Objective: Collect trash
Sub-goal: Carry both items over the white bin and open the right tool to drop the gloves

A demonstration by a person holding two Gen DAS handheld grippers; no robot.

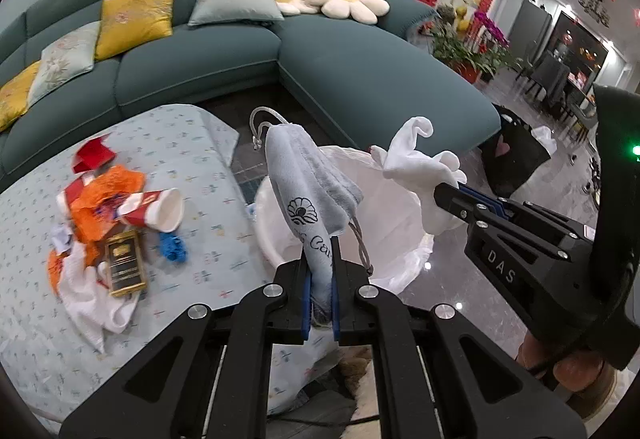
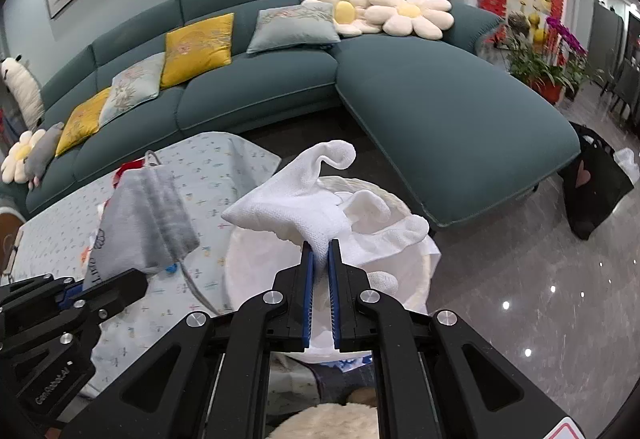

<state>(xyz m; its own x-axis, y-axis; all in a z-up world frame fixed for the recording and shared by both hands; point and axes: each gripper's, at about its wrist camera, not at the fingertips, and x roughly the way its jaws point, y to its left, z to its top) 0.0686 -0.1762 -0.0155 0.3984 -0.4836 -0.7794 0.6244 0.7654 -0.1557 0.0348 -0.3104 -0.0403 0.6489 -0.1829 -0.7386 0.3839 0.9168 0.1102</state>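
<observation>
My left gripper (image 1: 320,263) is shut on a grey-blue drawstring pouch (image 1: 304,179) with a shell logo, held upright beside the white-lined trash bin (image 1: 400,263). My right gripper (image 2: 320,251) is shut on a crumpled white cloth (image 2: 304,207), held over the bin (image 2: 424,279). In the left wrist view the right gripper (image 1: 450,187) and its cloth (image 1: 420,167) are at the right. In the right wrist view the left gripper (image 2: 136,277) and pouch (image 2: 144,223) are at the left. More trash lies on the table: a red paper cup (image 1: 156,209), orange wrapper (image 1: 108,199), gold box (image 1: 125,263), blue scrap (image 1: 173,245), white cloth (image 1: 96,295).
The table (image 1: 180,143) has a pale patterned cloth. A teal sectional sofa (image 1: 360,71) with cushions stands behind. A black bag (image 1: 516,159) sits on the glossy floor at right, near potted plants (image 1: 464,47).
</observation>
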